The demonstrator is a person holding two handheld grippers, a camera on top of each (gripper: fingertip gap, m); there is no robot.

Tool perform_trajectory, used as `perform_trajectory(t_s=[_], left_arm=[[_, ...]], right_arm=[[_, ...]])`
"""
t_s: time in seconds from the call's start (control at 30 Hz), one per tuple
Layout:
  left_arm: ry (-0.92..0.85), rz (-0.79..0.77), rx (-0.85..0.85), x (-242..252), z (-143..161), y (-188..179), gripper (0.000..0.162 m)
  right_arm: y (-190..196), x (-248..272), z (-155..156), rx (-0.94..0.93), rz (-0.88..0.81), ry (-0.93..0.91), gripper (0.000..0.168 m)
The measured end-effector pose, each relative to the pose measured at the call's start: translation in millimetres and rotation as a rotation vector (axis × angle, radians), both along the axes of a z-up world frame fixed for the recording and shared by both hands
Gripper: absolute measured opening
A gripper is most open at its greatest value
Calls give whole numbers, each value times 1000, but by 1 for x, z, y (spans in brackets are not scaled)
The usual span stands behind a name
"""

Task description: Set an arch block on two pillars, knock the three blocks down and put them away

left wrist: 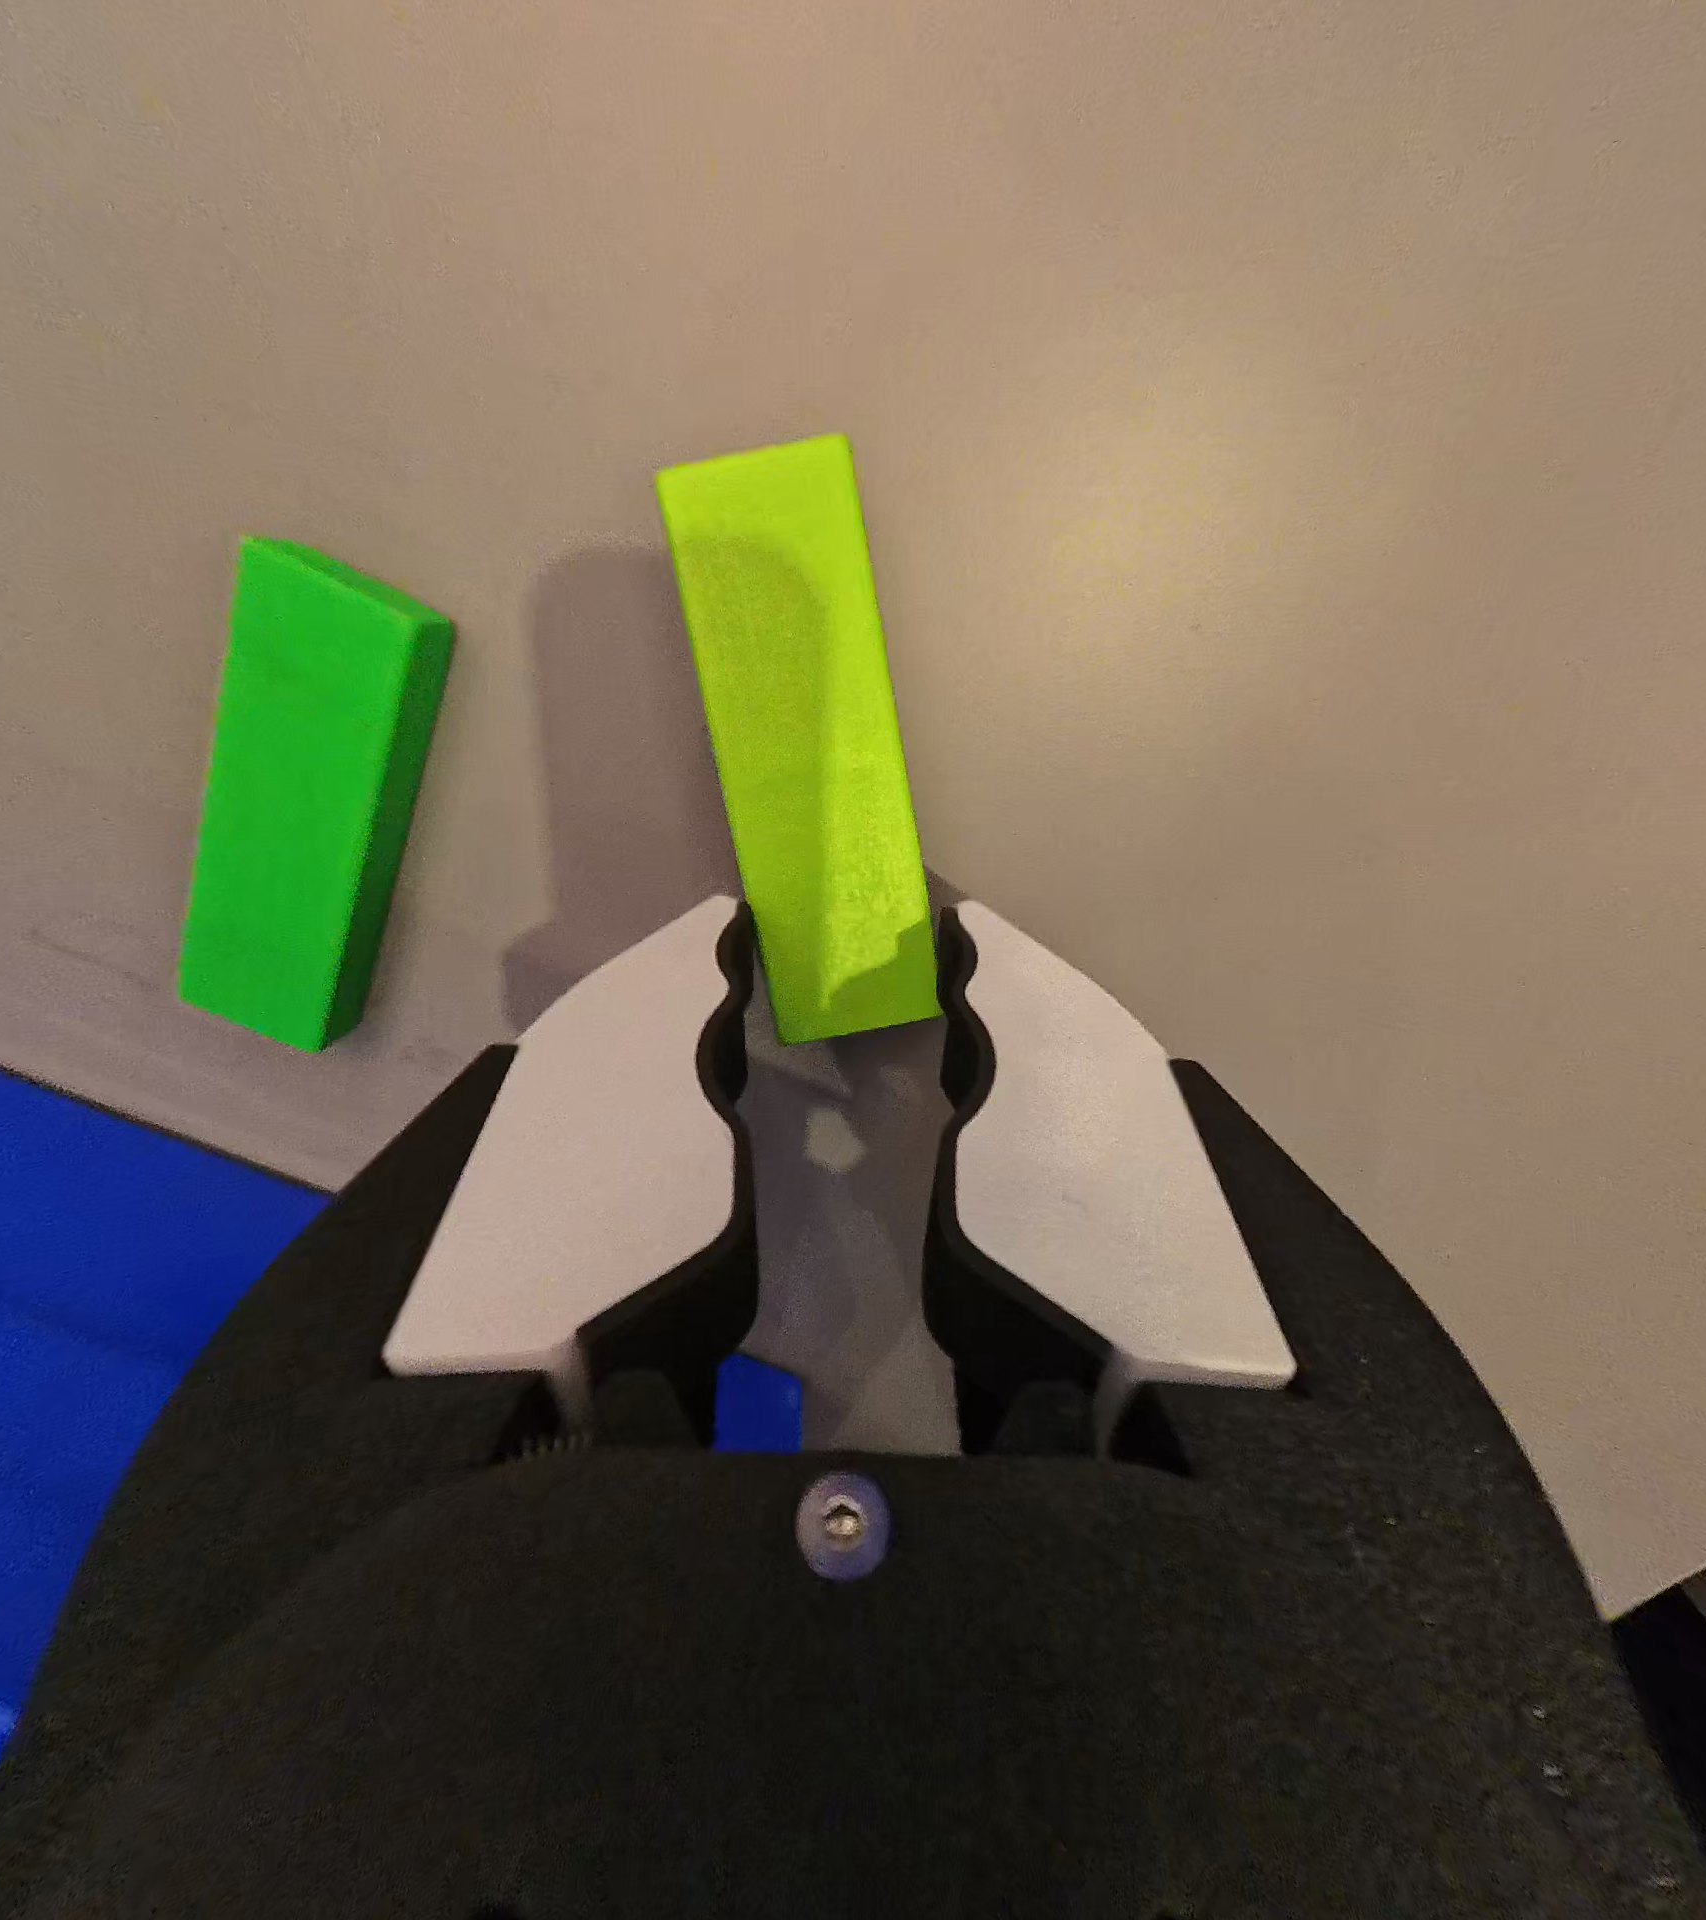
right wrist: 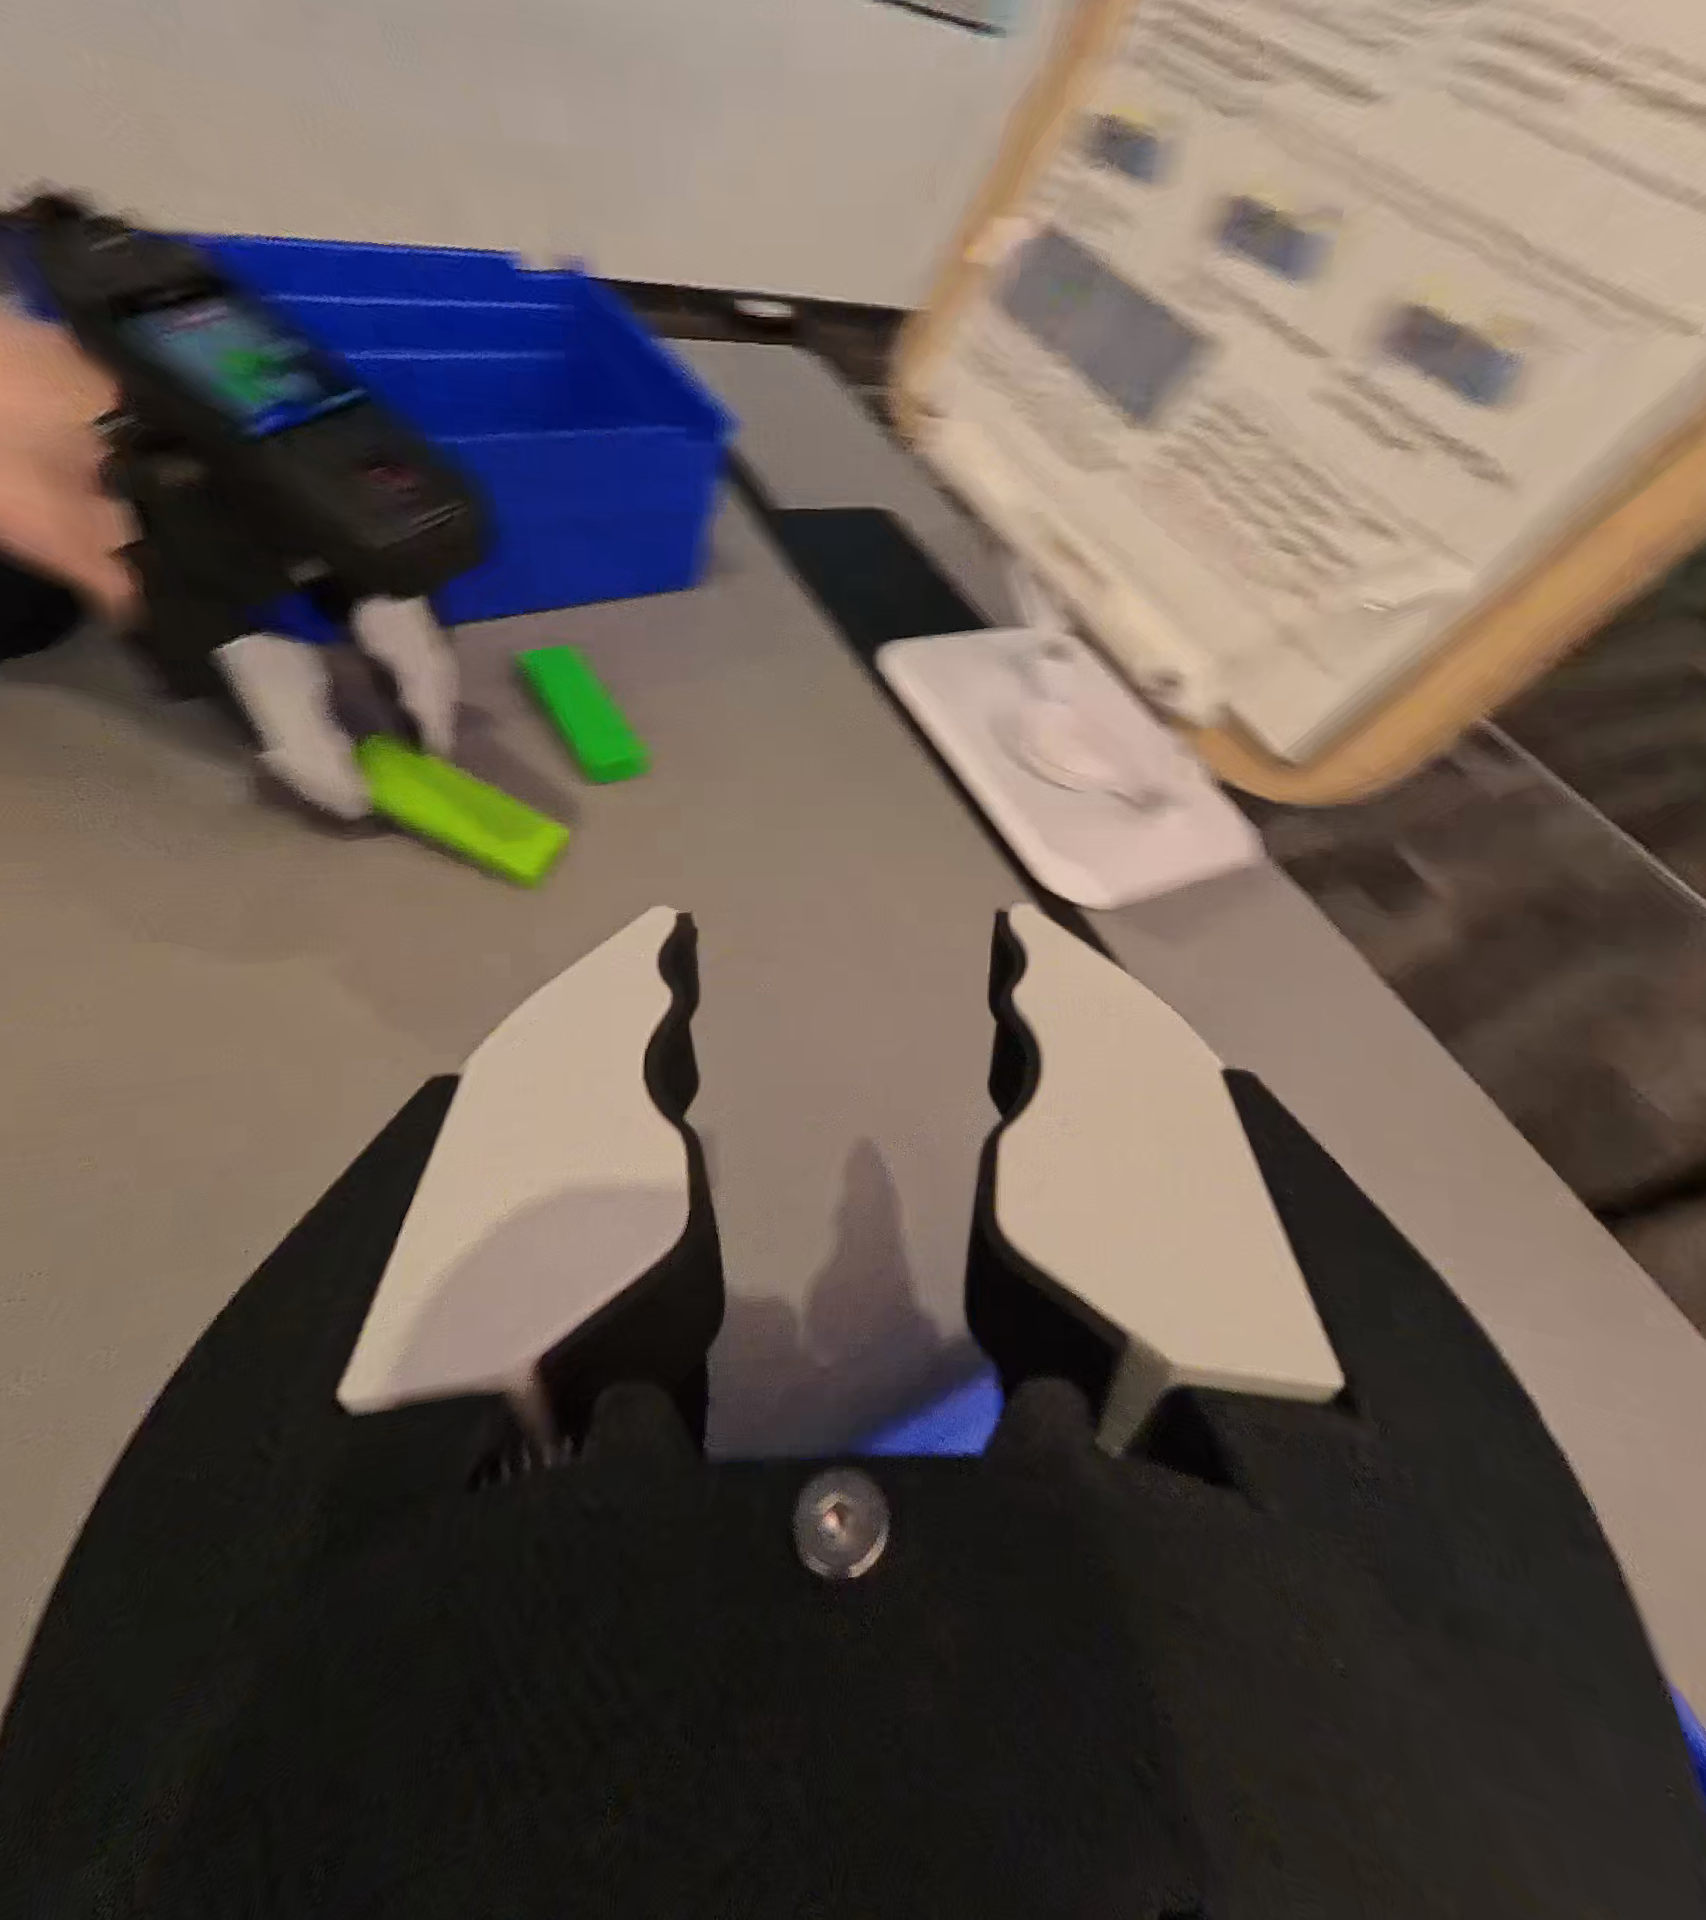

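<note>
Lime-green block is seen at the centre of the left wrist view, lying flat on the grey tabletop. Its long axis runs from the jaws toward the top of the frame, almost in line with the fingers. Its near end sits between the tips of the left gripper. The jaws stand a little wider than the block, and whether the pads are pressing on it cannot be told; the block does not appear lifted.

A darker green block is shown to the left of centre, also lying flat, roughly parallel to the first and apart from it. A blue bin fills the lower left corner of that frame. No third block is visible in either view.

In the right wrist view, the right gripper is shown in the lower centre with its jaws parted and nothing between them. Both blocks lie well ahead of it, in the left middle of the frame, beside the blue bin. A framed printed sheet on a white stand occupies the upper right.

The left gripper is judged far nearer, so the coming grasp is likely its own: closing across the block's narrow width.
</note>
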State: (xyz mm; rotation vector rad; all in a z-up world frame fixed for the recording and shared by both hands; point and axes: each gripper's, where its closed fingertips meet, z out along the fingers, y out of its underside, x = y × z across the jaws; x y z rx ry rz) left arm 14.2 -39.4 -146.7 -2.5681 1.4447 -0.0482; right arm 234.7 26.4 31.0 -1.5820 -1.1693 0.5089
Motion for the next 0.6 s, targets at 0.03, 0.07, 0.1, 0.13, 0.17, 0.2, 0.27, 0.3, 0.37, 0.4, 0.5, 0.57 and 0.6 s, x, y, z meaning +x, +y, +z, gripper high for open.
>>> perform_trajectory(t_s=[0.03,0.07,0.1,0.13,0.17,0.2,0.27,0.3,0.37,0.4,0.5,0.57,0.6], left_arm=[[-28,-15,14,3,9,-1,34],[-58,-27,28,6,20,-3,34],[-109,-42,39,11,32,-7,33],[-165,-57,34,17,44,-14,33],[-202,-73,27,21,54,-21,33],[-226,-90,47,23,64,-25,33],[-239,-101,117,22,82,-26,33],[-242,-106,143,20,90,-27,33],[-278,-118,179,20,105,-30,33],[-309,-121,197,21,113,-31,33],[-396,-155,230,28,133,-38,33],[-424,-184,239,34,138,-43,33],[-436,-196,248,37,141,-44,33]], right_arm=[[-9,-17,-7,-7,76,-24,55],[-16,-30,-14,-11,129,-52,55],[-20,-40,-22,-18,166,-86,55],[-22,-46,-30,-27,183,-117,55],[-21,-52,-38,-39,187,-141,55],[-21,-56,-46,-57,190,-161,55],[-21,-63,-60,-85,199,-196,55],[-20,-66,-65,-93,203,-211,55],[-21,-71,-74,-109,214,-226,55],[-24,-76,-75,-119,230,-211,55],[-53,-108,-58,-159,388,-64,56],[-76,-131,-44,-123,483,-16,57],[-85,-141,-40,-91,511,-21,61]])
